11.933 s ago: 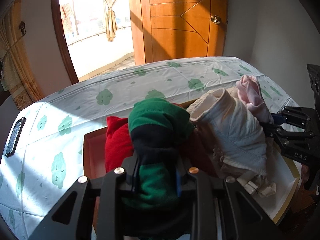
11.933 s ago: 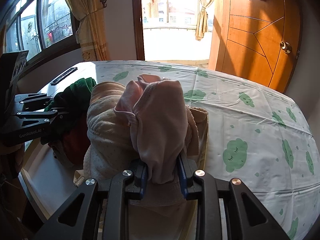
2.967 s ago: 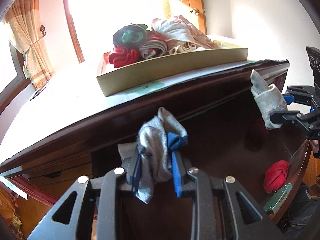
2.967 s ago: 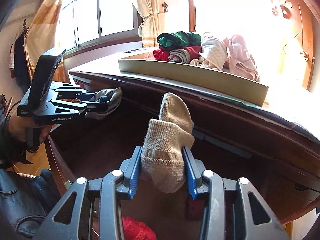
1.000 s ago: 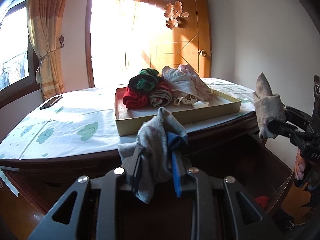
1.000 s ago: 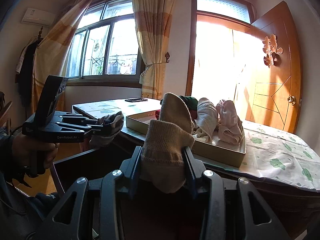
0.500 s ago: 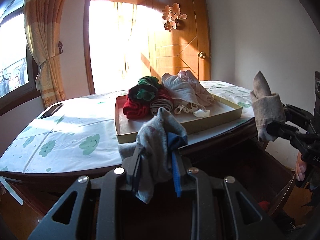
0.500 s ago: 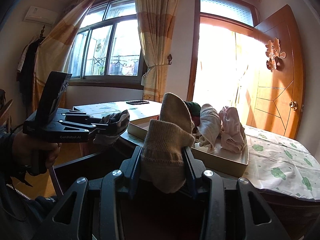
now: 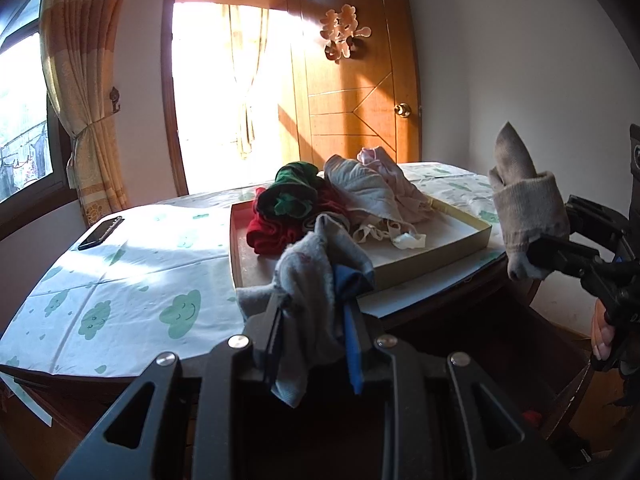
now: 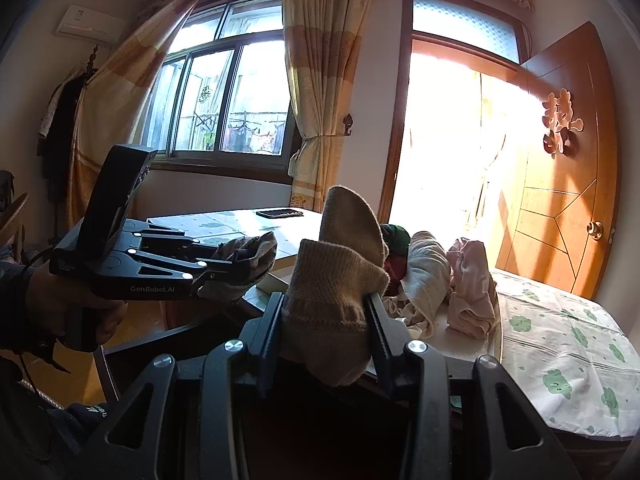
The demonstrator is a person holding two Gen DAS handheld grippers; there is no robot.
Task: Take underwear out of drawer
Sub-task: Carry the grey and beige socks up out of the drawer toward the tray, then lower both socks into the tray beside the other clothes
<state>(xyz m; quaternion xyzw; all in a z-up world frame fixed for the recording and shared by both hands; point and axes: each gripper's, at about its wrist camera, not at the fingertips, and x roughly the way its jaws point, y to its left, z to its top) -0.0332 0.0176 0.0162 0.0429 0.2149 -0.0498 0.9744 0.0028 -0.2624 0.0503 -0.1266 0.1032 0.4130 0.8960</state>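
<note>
My left gripper point(image 9: 314, 304) is shut on a grey rolled sock bundle point(image 9: 316, 276) and holds it above the table's front edge, short of the shallow cardboard tray point(image 9: 460, 240). My right gripper point(image 10: 326, 304) is shut on a beige knitted sock bundle point(image 10: 340, 264), also raised near the tray point(image 10: 280, 278). The right gripper and its beige bundle point(image 9: 524, 216) show at the right of the left wrist view; the left gripper point(image 10: 224, 268) shows at the left of the right wrist view. The tray holds green, red, white and pink underwear point(image 9: 320, 204). The open dark drawer point(image 9: 500, 360) lies below.
The table wears a white cloth with green clouds point(image 9: 132, 280). A black phone point(image 9: 100, 232) lies at its far left. A wooden door point(image 9: 360, 92) and bright balcony doorway stand behind. A small red item point(image 9: 530, 416) lies in the drawer's right corner.
Both grippers have risen out of the drawer with their sock bundles to table height and moved a little closer to the tray. Their grips are unchanged.
</note>
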